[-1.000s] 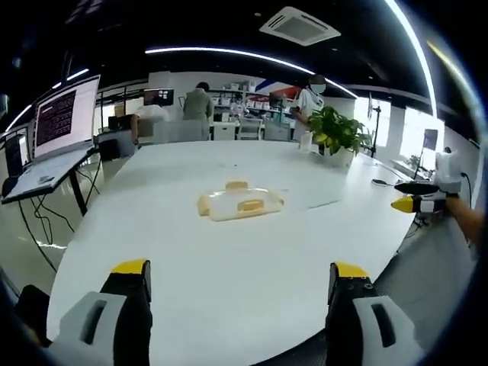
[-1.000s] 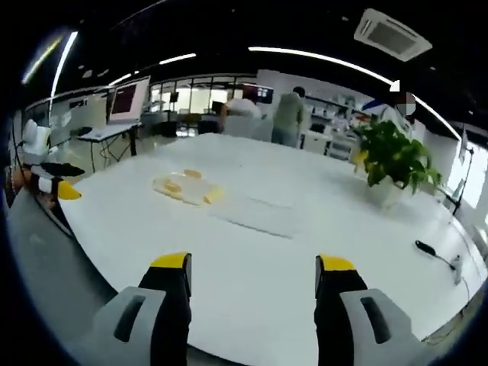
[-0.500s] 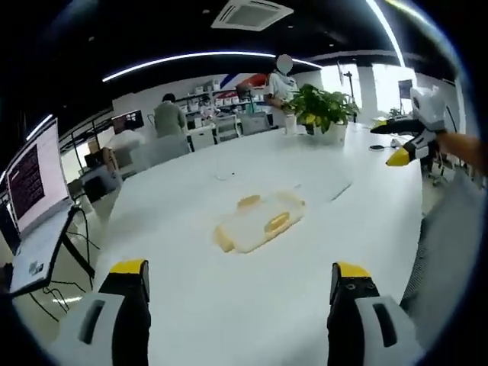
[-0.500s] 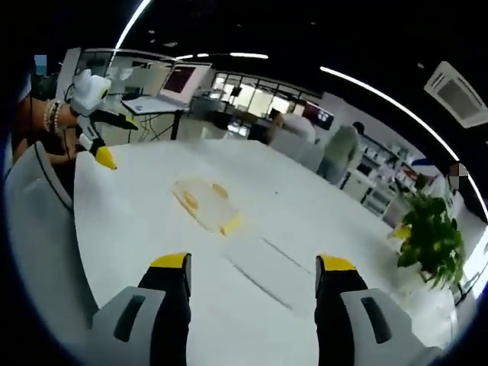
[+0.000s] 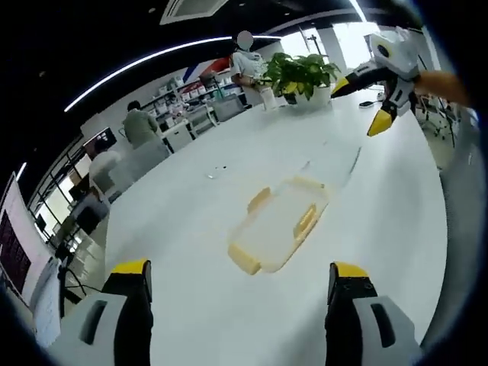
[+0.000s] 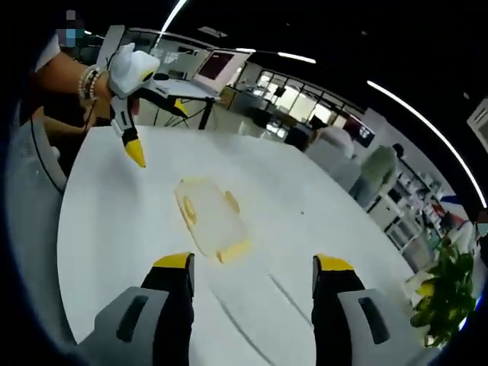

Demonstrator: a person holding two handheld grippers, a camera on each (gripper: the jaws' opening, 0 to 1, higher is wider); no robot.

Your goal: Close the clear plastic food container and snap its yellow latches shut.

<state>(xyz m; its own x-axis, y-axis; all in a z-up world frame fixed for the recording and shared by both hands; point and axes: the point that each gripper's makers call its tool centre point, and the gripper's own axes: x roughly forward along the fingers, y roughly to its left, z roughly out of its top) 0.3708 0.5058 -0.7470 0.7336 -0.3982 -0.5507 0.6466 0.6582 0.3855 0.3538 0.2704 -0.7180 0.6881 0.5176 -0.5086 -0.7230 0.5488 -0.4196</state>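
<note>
The clear plastic food container (image 5: 280, 226) lies flat on the white tabletop (image 5: 191, 305), its yellow latches (image 5: 306, 219) showing along its sides and ends. In the left gripper view it sits ahead of the left claw (image 5: 238, 284), roughly centred between the two spread jaws and well clear of their yellow tips. In the right gripper view the container (image 6: 209, 218) lies just beyond the right claw (image 6: 252, 264), slightly toward its left jaw, again untouched. Both claws are open and hold nothing.

The right claw (image 5: 371, 95) also appears at the upper right of the left gripper view, held in a hand above the far side of the tabletop, its yellow tips angled down. The left claw (image 6: 145, 130) appears at the upper left of the right gripper view, gripped by a hand with a beaded bracelet.

A potted plant (image 5: 299, 73) stands at the far edge of the tabletop. People (image 5: 138, 126) stand at desks beyond, and a monitor (image 6: 215, 66) sits on a stand.
</note>
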